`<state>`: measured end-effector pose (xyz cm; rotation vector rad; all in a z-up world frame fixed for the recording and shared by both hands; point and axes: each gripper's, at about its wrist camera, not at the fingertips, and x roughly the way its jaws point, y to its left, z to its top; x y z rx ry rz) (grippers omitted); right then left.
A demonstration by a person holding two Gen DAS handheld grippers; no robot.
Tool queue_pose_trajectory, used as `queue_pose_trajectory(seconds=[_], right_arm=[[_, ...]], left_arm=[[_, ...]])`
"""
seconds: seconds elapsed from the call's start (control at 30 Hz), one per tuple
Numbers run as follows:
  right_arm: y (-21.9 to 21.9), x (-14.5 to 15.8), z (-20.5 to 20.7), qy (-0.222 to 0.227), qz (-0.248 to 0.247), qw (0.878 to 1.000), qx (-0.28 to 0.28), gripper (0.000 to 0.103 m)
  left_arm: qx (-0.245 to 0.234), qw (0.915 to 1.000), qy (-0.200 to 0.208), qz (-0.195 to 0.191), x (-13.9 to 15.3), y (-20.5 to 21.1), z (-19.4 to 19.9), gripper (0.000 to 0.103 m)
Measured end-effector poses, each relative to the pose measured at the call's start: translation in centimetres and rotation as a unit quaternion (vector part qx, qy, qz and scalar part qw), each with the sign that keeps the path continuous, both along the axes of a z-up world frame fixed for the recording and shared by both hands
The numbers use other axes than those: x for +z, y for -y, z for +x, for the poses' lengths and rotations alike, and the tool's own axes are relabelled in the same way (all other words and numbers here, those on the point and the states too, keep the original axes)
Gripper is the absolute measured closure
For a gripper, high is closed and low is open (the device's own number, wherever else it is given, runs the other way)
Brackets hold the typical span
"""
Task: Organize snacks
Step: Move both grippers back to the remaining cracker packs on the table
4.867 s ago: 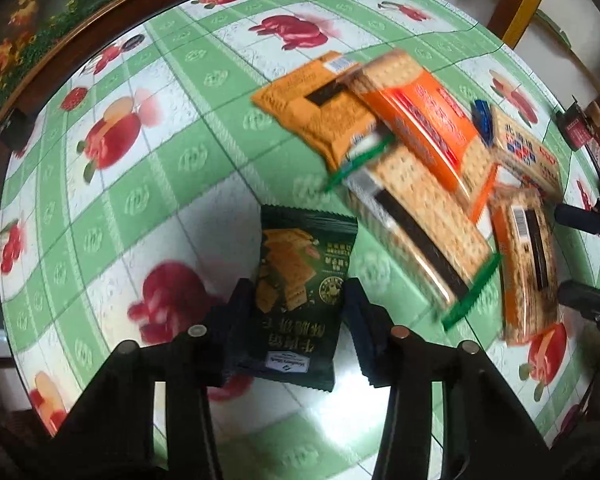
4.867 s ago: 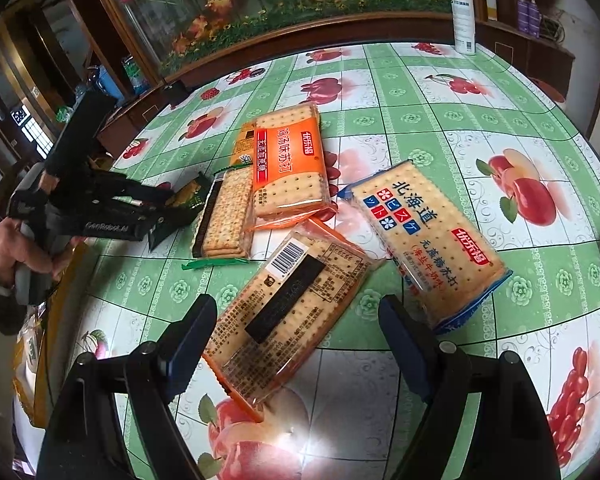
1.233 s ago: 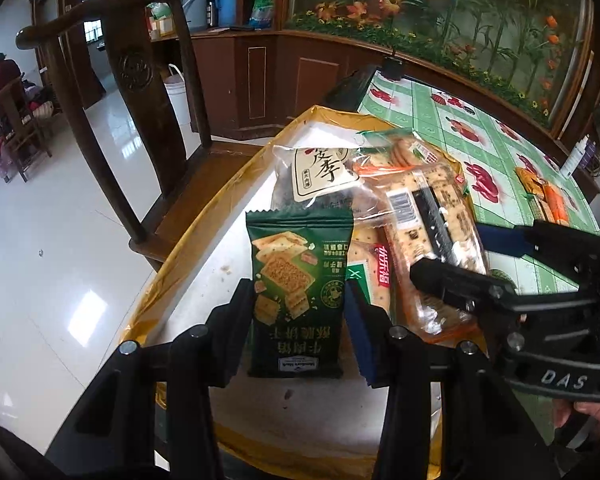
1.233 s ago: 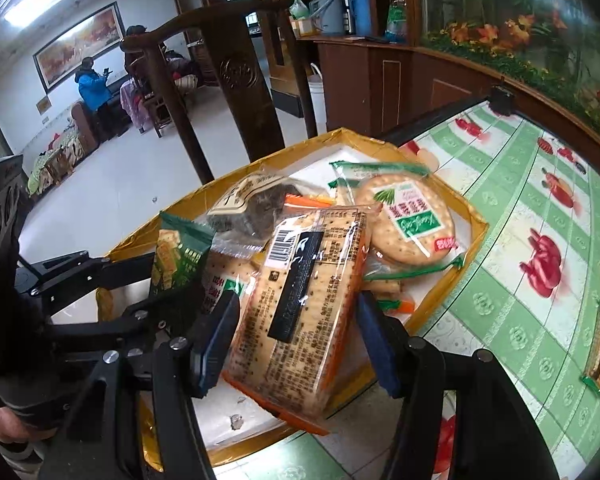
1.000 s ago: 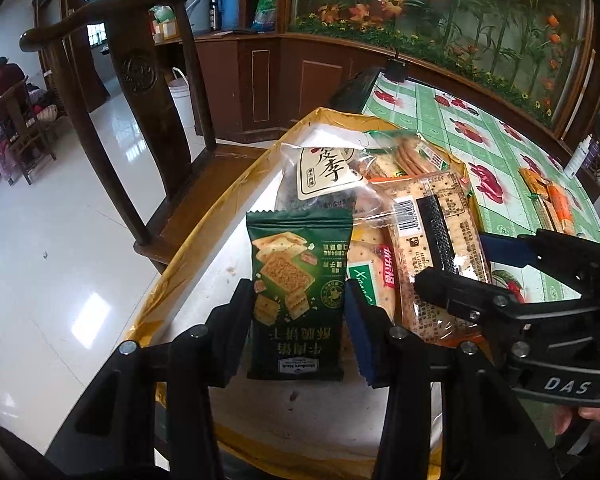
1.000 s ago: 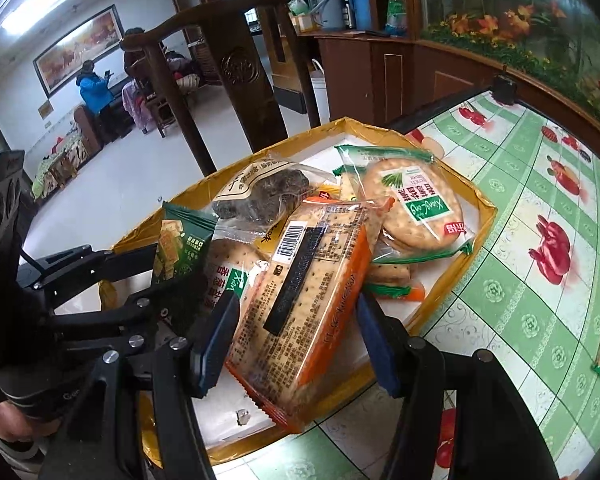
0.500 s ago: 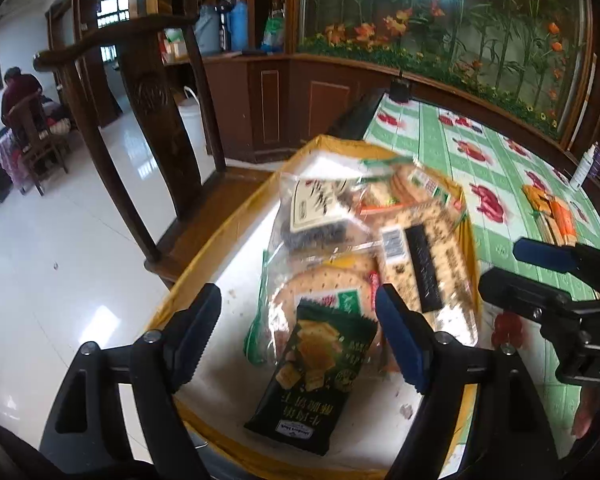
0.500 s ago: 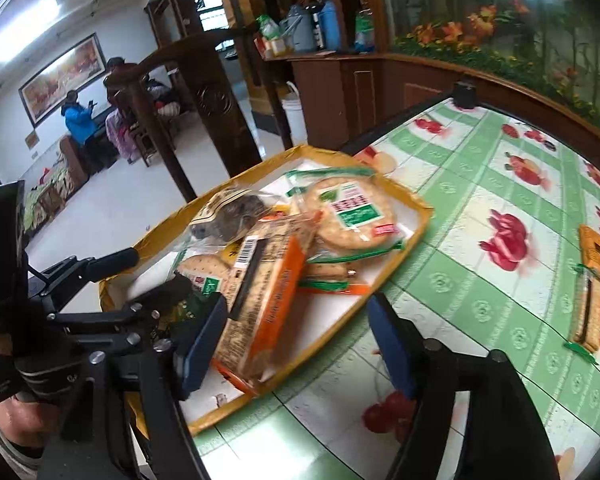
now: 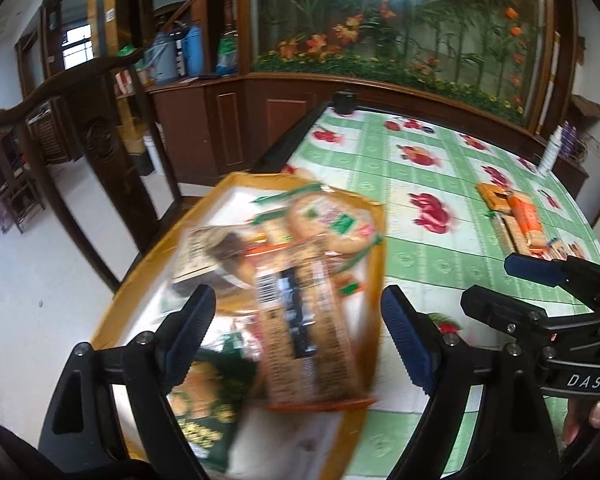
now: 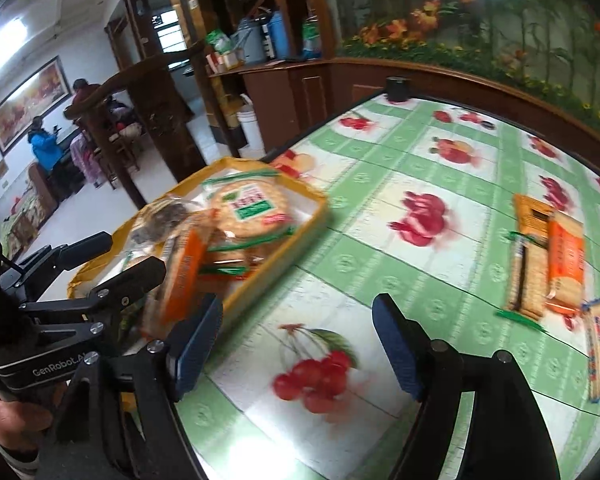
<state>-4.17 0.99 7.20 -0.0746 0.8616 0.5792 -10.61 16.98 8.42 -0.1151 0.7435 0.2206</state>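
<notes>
Both the left gripper [image 9: 294,336] and the right gripper [image 10: 298,344] are wide apart and hold nothing, snack packs lie in the yellow tray [image 10: 320,210], so next comes fetching the cracker packs [image 10: 548,264] far across the table [image 10: 380,280].

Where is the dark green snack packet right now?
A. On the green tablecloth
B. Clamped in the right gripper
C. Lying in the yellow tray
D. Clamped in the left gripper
C: the dark green snack packet lies in the yellow tray, below the open, empty left gripper.
</notes>
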Motion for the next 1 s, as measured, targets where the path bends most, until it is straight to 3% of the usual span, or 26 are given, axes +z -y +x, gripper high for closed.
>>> queue_pose_trajectory(seconds=[0.43, 1.0], right_arm=[[8.0, -0.5, 0.4, -0.008, -0.007, 0.996, -0.088, 0.025], [17.9, -1.3, 0.3, -0.023, -0.006, 0.982, -0.189, 0.024]], left_arm=[[-0.070, 0.9975, -0.007, -0.004, -0.3, 6.8, 3.9, 0.018], [-0.144, 0.9886, -0.042, -0.011, -1.1, 14.3, 8.9, 0.018]])
